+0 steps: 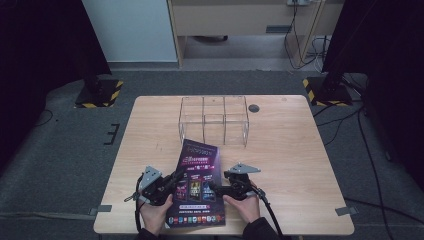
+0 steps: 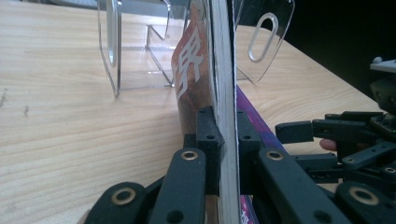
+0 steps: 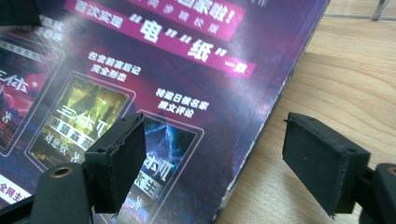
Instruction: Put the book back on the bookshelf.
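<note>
A dark purple book with bright cover panels lies at the front middle of the wooden table. My left gripper is shut on the book's left edge. In the left gripper view the pale page block runs upright between the two black jaws, with a reddish cover side to its left. My right gripper sits at the book's right edge, open. Its left pad hangs over the cover and its right pad over bare wood, the book's edge between them.
A clear acrylic organizer with several compartments stands behind the book, close ahead in the left gripper view. A round dark grommet sits to its right. Black stands with striped bases flank the table's far corners.
</note>
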A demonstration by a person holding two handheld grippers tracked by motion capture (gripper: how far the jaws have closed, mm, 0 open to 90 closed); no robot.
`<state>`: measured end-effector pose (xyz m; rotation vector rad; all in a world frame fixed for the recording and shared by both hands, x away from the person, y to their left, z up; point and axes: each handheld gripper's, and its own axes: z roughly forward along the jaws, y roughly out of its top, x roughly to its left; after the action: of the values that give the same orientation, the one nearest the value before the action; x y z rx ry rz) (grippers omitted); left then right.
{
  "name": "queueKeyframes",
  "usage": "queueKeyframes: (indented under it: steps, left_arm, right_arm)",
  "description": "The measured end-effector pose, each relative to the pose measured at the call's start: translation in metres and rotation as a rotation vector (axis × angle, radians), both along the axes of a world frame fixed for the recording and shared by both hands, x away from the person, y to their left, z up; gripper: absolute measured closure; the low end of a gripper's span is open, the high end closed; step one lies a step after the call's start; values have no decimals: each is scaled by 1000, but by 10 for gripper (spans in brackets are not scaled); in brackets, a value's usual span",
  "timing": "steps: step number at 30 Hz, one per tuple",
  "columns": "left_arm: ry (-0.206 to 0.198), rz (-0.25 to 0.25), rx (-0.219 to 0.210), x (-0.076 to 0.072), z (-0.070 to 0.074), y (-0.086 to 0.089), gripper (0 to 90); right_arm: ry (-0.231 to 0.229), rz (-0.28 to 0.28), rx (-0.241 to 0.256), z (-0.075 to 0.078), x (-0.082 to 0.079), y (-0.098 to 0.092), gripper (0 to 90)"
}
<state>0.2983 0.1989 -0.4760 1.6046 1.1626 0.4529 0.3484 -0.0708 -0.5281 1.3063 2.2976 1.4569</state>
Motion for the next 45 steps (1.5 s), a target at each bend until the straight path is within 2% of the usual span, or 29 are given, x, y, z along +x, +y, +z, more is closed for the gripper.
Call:
queueKeyframes:
  steps: [7,12,17,22,25,28,31,33,35,37,38,39,40,41,45]
  left_arm:
    - [-31,-12,-2,-4,6,-1,841]
    - [-40,-14,-3,-5,8,-2,841]
    - [-58,-25,-4,-7,10,-4,841]
    - [-69,-34,-7,-8,10,-5,841]
    - [-72,-39,-10,-8,10,-5,841]
    - [-71,-40,-9,-9,10,-5,841]
    - [-69,-38,-10,-8,9,-5,841]
    - [-69,-39,-11,-8,9,-4,841]
    - [-68,-36,-18,-8,9,-3,841]
    - [-65,-36,-22,-8,8,-2,841]
    - [-64,-33,-21,-7,7,-3,841]
    - [-64,-33,-21,-7,7,-3,841]
    - [-59,-33,-20,-7,5,-4,841]
    - [-57,-35,-17,-7,4,-4,841]
    - [-56,-37,-19,-6,3,-4,841]
  right_arm:
    - [21,24,24,-2,1,1,192]
    - [18,39,40,-3,2,2,190]
    - [32,61,72,-5,4,3,191]
    - [53,77,102,-6,5,3,193]
    - [82,108,134,-8,6,4,205]
    - [95,116,139,-9,6,6,212]
    - [106,118,137,-9,6,4,248]
    - [119,113,145,-8,7,2,310]
    - [135,99,169,-7,6,-2,373]
    - [135,96,182,-6,6,-5,399]
    - [140,96,216,-4,6,-8,428]
    - [140,96,216,-4,6,-8,428]
    - [138,101,249,-2,4,-11,444]
    - [138,104,260,-2,4,-11,441]
    - [145,107,265,-2,5,-10,441]
